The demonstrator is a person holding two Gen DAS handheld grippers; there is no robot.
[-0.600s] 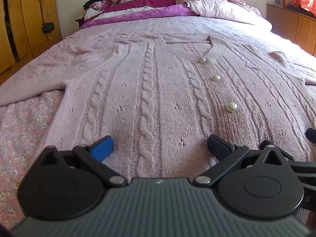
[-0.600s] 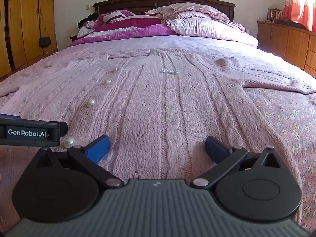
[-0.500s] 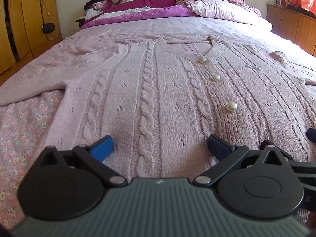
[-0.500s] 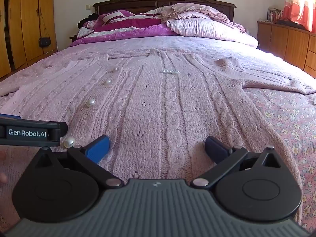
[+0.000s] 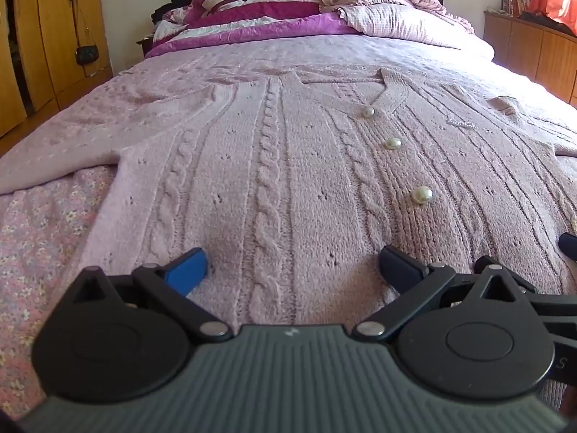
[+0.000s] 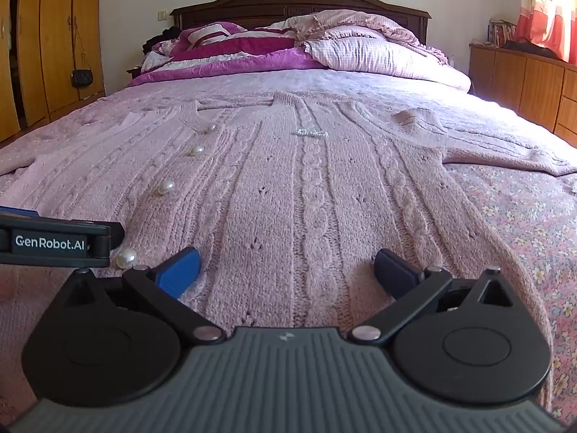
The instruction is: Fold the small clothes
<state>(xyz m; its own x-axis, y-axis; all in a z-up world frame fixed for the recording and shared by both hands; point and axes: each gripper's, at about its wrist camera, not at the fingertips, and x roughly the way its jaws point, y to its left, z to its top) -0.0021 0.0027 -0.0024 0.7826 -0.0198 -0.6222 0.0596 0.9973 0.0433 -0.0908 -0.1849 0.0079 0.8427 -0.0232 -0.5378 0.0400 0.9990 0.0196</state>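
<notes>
On a bed (image 5: 39,238) with a floral sheet, a pink cable-knit cardigan (image 5: 274,180) lies spread flat, front up, its hem nearest both cameras and its collar toward the upper centre of each frame. The left gripper (image 5: 292,270) and right gripper (image 6: 286,270) sit low over the hem side by side, each with jaws spread wide and nothing but knit between the blue pads. The left wrist view shows three pearl buttons (image 5: 421,195) running up the right of the frame; the right wrist view shows a fourth, at lower left beside the left gripper's branded finger, and a sleeve (image 6: 505,155) stretched out to the right edge. Rumpled magenta bedding (image 6: 230,54) is piled against the dark headboard (image 6: 299,0).
</notes>
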